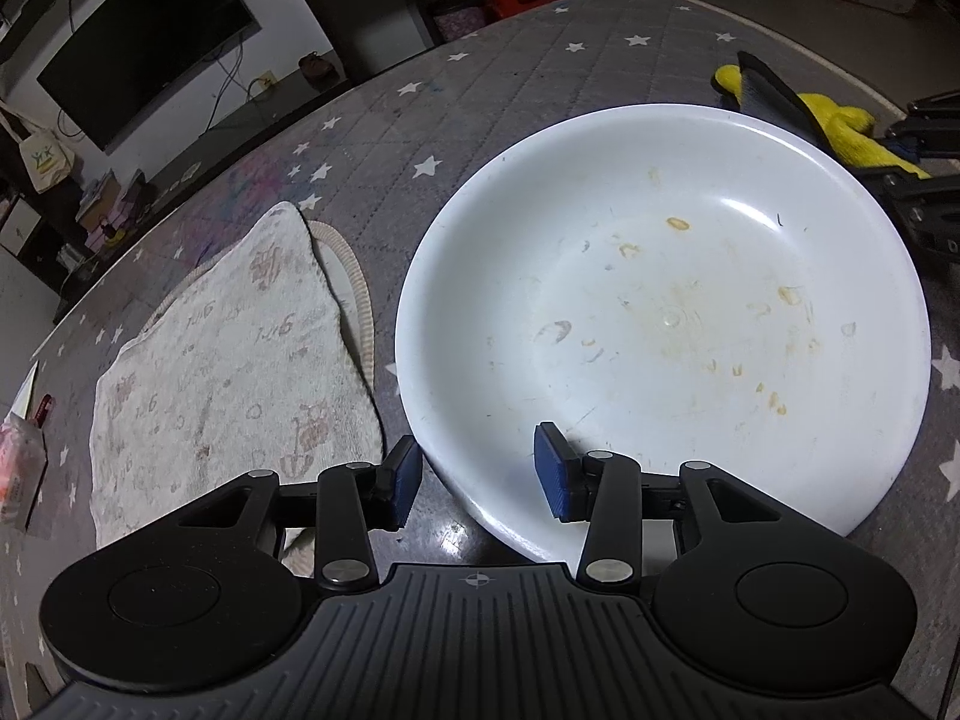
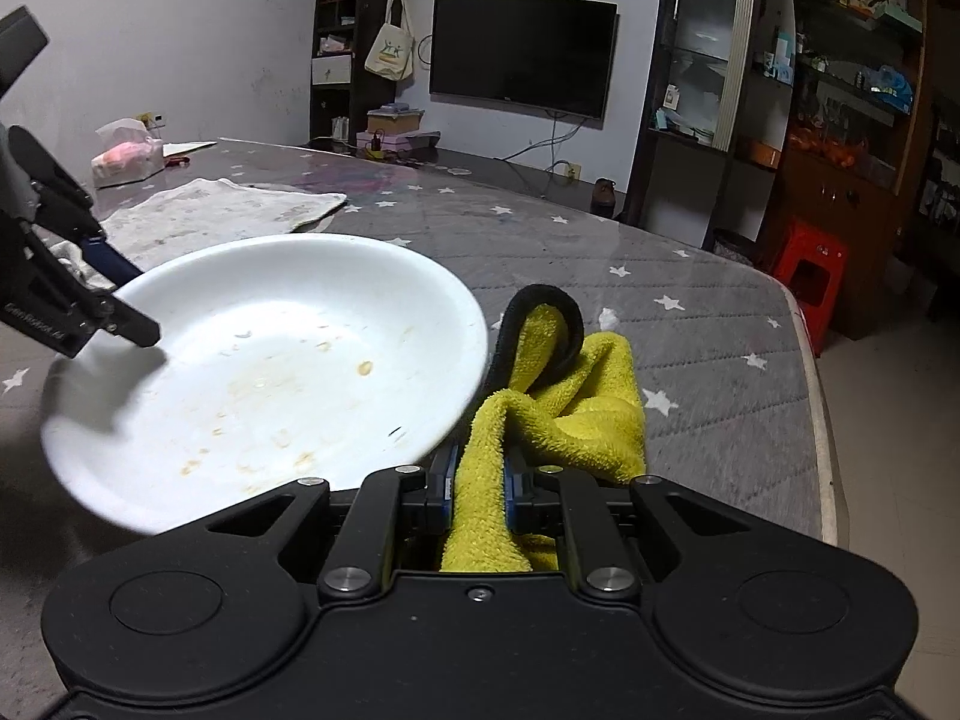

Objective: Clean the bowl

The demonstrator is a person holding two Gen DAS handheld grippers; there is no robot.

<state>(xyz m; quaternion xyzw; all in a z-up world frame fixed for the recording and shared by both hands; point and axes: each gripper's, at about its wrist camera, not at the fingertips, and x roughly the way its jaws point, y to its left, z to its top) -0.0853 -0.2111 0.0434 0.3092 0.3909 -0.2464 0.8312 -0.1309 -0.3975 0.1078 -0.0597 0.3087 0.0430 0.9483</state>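
A white shallow bowl (image 1: 660,312) (image 2: 264,360) with yellowish dried food specks sits on the grey star-patterned table cover. My left gripper (image 1: 480,474) (image 2: 120,294) straddles its near rim. One blue pad lies inside on the wall, the other against the outside, and both are closed on the rim. My right gripper (image 2: 480,468) (image 1: 900,162) is shut on a yellow fluffy cloth (image 2: 576,396) (image 1: 840,120) with a black trim. It hangs just beside the bowl's rim opposite the left gripper. The cloth trails onto the table.
A stained white towel (image 1: 228,360) (image 2: 228,210) lies flat beside the bowl, on the left gripper's side. A plastic bag with pink contents (image 2: 126,159) sits at the table's far corner. The table edge (image 2: 822,420) runs close on the right, with a red stool (image 2: 810,270) beyond.
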